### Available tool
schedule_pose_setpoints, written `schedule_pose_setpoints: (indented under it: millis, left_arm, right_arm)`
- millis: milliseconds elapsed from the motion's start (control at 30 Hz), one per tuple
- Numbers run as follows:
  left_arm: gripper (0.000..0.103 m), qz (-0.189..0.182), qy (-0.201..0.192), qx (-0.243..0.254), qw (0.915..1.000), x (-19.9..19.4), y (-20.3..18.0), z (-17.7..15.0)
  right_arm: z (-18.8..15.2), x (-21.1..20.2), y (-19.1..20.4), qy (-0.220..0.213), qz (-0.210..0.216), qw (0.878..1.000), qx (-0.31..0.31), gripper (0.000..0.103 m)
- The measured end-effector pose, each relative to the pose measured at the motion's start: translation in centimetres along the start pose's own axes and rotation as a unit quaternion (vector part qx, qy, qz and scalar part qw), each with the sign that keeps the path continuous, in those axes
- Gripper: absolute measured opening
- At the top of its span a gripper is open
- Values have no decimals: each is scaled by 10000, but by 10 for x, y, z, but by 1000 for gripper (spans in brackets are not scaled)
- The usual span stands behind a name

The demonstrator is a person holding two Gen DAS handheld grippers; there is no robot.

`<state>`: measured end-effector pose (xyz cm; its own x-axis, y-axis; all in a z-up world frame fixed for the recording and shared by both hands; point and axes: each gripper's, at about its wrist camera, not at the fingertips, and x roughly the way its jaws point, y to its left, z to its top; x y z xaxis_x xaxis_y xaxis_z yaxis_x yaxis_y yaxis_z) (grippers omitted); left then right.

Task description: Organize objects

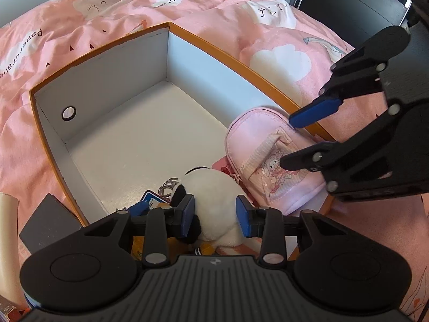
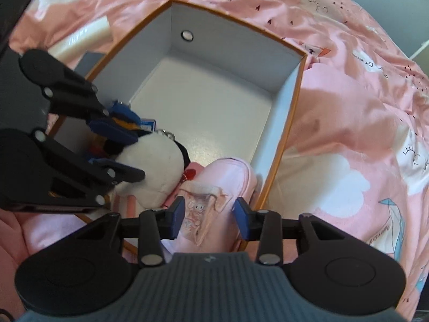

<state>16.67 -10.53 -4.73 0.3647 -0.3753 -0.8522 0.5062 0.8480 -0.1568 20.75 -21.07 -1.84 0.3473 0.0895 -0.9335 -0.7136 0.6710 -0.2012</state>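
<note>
An orange-rimmed box (image 1: pixel 120 67) with white inner walls (image 2: pixel 241 43) lies on a pink duvet. In its near corner sit a black-and-white panda plush (image 1: pixel 214 196) and a pink mini backpack pouch (image 1: pixel 270 155). My left gripper (image 1: pixel 215 214) has its blue pads pressed on both sides of the plush (image 2: pixel 152 161); the right wrist view shows this gripper (image 2: pixel 138 157) from the side. My right gripper (image 2: pixel 209 214) stands open, straddling the pouch (image 2: pixel 222 179) with its pads clear of it. In the left wrist view it (image 1: pixel 287 142) hovers over the pouch.
A keyring (image 1: pixel 167 185), a blue card (image 1: pixel 151 201) and a pink card (image 1: pixel 222 165) lie beside the plush. Outside the box's left wall are a dark grey flat box (image 1: pixel 45 222) and a cream roll (image 1: pixel 8 241). The far half of the box floor (image 1: pixel 147 139) is bare.
</note>
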Motion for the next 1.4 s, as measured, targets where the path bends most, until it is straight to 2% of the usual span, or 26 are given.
schedule_pose_setpoints:
  millis: [33,67,100,300,500,667,733,967,1167,1233,1333,1367,1400]
  left_arm:
    - [41,-4,-6,-16,10000,0,1,0]
    - [41,-10,-9,-28,10000,0,1,0]
    - [41,-22,-14,-43,10000,-1,1,0]
    - [40,-104,-41,-108,9999,0,4,-1]
    - [39,-167,-39,-177,9997,0,8,-2]
    - [39,-195,-50,-210,9996,-1,8,-2]
    - [39,-212,-48,-229,9995,0,9,-2]
    - [39,-181,-38,-173,9997,1,7,-2]
    - [39,-165,-30,-145,9998,1,6,-1]
    - [39,-158,-34,-141,9998,2,6,-1]
    - [39,-160,-49,-127,9998,1,7,-2]
    - [39,-175,-55,-132,9997,1,7,-2]
    - [39,-192,-62,-145,9997,1,8,-2]
  right_arm:
    - [1,4,0,79,-121,9999,-91,38]
    - [3,9,0,141,-256,9994,-176,32]
    - [4,13,-1,188,-346,9989,-257,31]
    - [5,25,0,242,-221,9981,-527,19]
    - [9,2,-8,101,488,9962,-716,15]
    - [13,-18,-31,-210,1141,9931,-182,15]
    - [13,-15,-34,-206,1288,9915,-8,15]
    - [5,25,-5,424,416,9965,-596,14]
    - [4,41,23,817,-208,9859,-1445,15]
    - [6,46,29,904,-332,9826,-1586,16]
    - [10,39,25,890,-331,9847,-1461,19]
    - [10,33,22,789,-298,9869,-1377,26]
    - [11,26,20,663,-239,9893,-1275,39]
